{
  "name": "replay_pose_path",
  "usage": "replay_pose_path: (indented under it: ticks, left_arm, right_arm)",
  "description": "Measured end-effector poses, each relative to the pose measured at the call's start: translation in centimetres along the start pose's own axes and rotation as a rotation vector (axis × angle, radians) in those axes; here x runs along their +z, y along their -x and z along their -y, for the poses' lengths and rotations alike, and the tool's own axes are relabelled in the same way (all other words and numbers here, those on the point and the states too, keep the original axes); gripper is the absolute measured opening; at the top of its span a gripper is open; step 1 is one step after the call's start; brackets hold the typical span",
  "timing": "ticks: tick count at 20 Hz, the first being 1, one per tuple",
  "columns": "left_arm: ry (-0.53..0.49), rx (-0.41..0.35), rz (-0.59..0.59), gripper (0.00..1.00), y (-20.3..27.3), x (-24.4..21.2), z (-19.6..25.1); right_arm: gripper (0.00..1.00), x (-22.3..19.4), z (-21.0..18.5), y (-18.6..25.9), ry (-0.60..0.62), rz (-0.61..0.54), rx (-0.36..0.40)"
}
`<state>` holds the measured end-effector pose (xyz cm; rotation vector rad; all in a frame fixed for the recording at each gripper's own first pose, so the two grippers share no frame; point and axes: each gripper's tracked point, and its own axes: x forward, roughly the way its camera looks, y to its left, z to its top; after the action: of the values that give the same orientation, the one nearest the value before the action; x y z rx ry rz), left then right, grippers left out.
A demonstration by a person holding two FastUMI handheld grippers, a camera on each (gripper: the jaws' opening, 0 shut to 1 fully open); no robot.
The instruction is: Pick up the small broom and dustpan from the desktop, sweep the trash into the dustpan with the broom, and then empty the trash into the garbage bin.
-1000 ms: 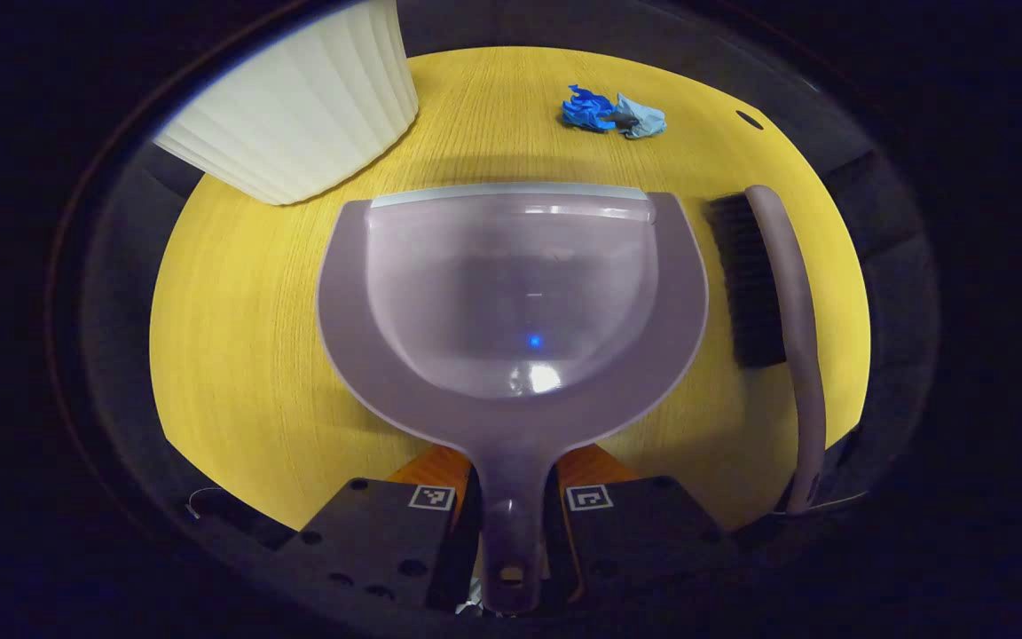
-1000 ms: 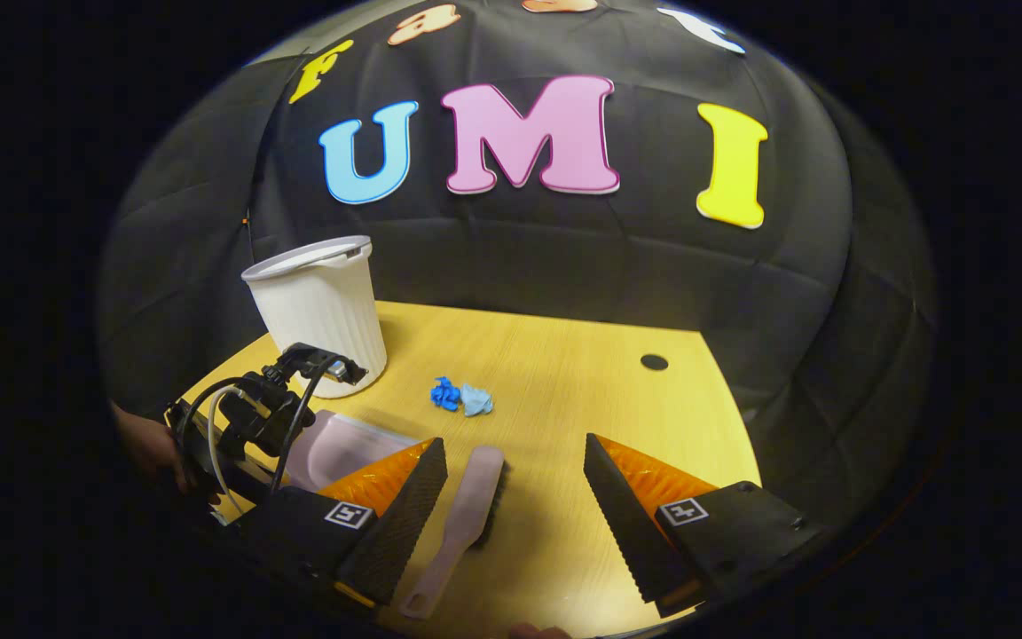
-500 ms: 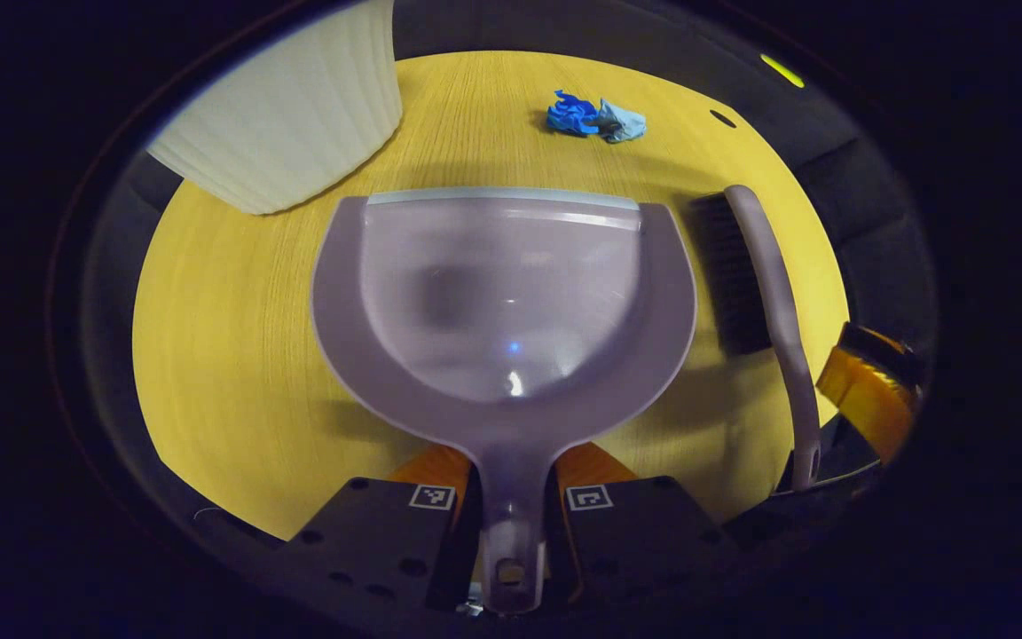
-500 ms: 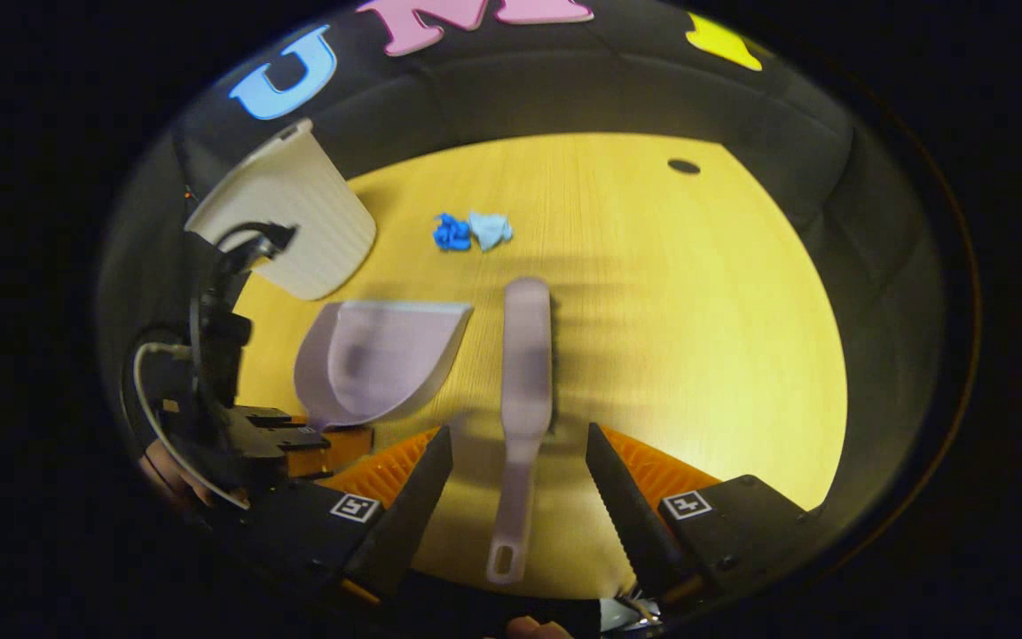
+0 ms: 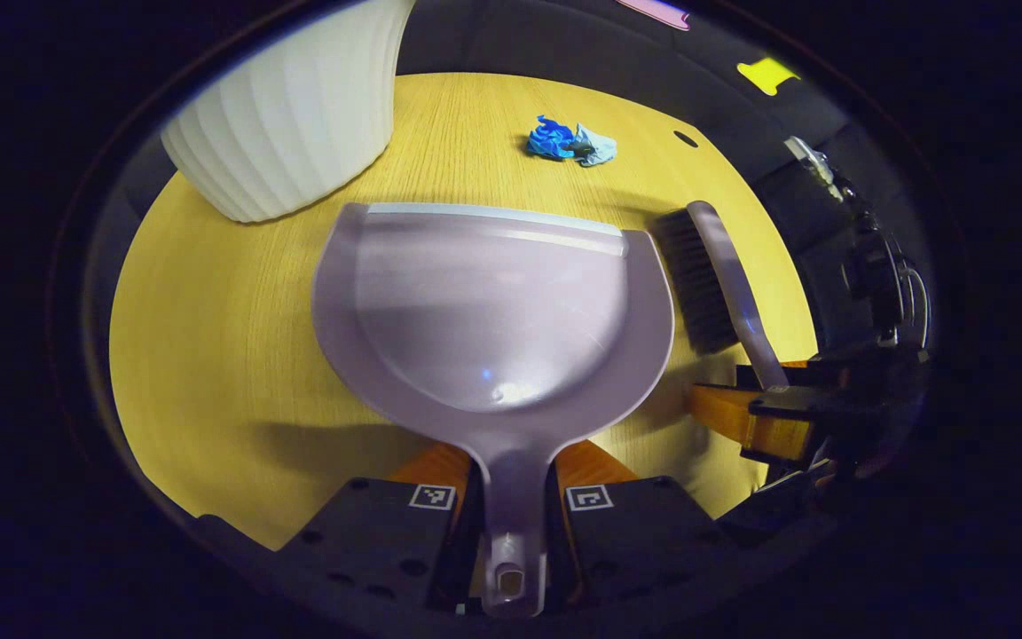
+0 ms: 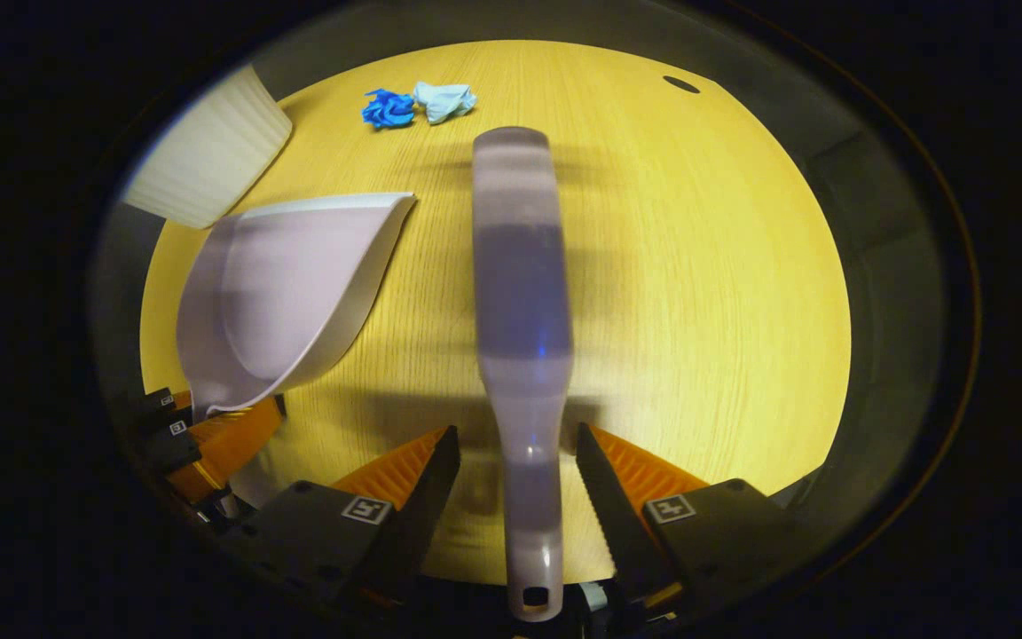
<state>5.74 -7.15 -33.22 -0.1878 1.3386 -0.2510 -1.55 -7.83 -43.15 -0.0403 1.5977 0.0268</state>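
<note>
1. On the near part of the yellow desktop [image 6: 697, 266], the small broom [image 6: 520, 293] is lying bristles down, its handle pointing back between the right gripper [image 6: 515, 484] fingers, which are standing apart on either side of it with a gap, not yet pressing.
2. Just left of it, the dustpan [image 5: 489, 311] is sitting with its handle clamped between the left gripper [image 5: 511, 506] fingers, its lip facing the far side.
3. Farther off, the blue trash [image 6: 418, 102] is lying loose, with the white garbage bin [image 5: 285, 115] at the far left.
4. The pickup step is seemingly half done; next, the right fingers need closing squarely on the handle before lifting.
</note>
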Motion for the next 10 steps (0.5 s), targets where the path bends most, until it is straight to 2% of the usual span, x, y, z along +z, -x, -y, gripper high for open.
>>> replay_pose_path:
  ticks: [1,2,3,4,5,8,10]
  left_arm:
    - [-0.001,-0.009,0.003,0.29,-0.1,0.0,0.1]
    - [-0.002,-0.017,0.005,0.29,0.0,0.0,0.1]
    - [-0.004,-0.023,0.004,0.29,0.1,-0.1,0.1]
    - [-0.004,-0.028,0.005,0.29,0.3,-0.1,0.1]
    - [-0.006,-0.032,0.003,0.29,0.3,-0.1,0.1]
    - [-0.022,-0.037,-0.007,0.29,0.3,-0.2,0.0]
    - [-0.048,-0.035,-0.021,0.29,0.4,-0.3,-0.3]
  right_arm:
    - [0.70,0.6,-0.1,0.8,-0.009,0.000,-0.002]
    - [0.75,1.1,-0.1,1.0,-0.024,0.003,-0.002]
    - [0.48,1.4,-0.2,0.6,-0.037,-0.001,0.001]
    - [0.43,1.7,-0.1,0.7,-0.046,-0.005,0.000]
    - [0.33,1.9,-0.2,0.5,-0.048,-0.008,0.013]
    - [0.29,2.4,-0.1,0.6,-0.042,-0.024,0.056]
    - [0.29,3.5,0.8,0.8,-0.032,-0.028,0.053]
